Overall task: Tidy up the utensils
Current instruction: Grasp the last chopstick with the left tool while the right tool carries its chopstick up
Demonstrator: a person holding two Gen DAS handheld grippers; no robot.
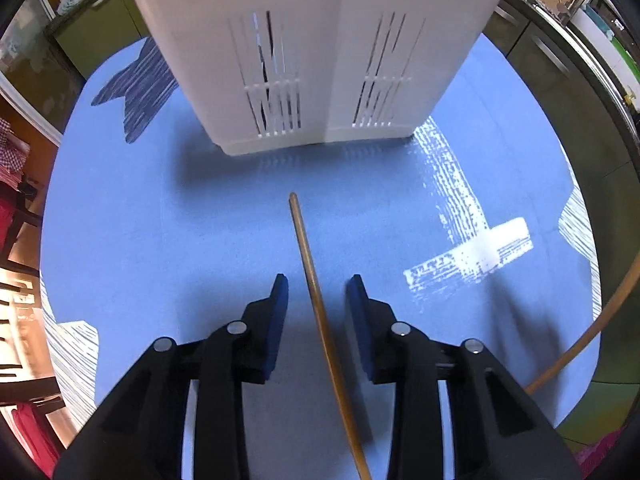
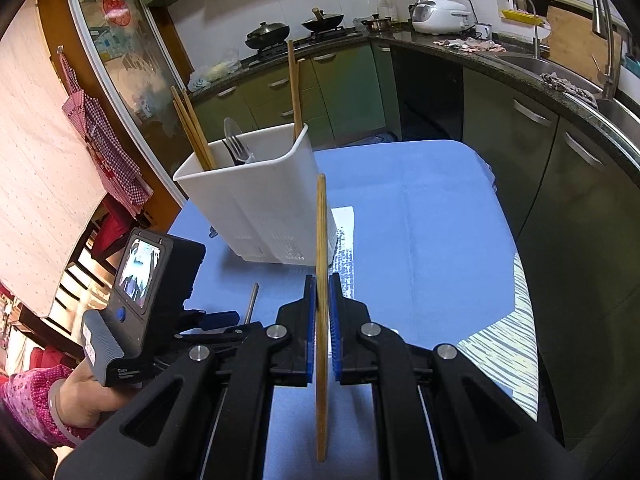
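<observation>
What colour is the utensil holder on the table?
White, with slotted vents near its base. The utensil holder shows best in the right wrist view.

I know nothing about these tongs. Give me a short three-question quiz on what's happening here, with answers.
1. True or false: the right tongs are shut on a chopstick.
2. Which tongs are open? A) left B) right C) both
3. Fill in: the chopstick lying between the left tongs' fingers rests on the blue ____.

Key:
1. True; the pads press both its sides.
2. A; the left fingers stand apart, not touching the stick.
3. Table. The white holder behind already has chopsticks and a fork in it.
</observation>
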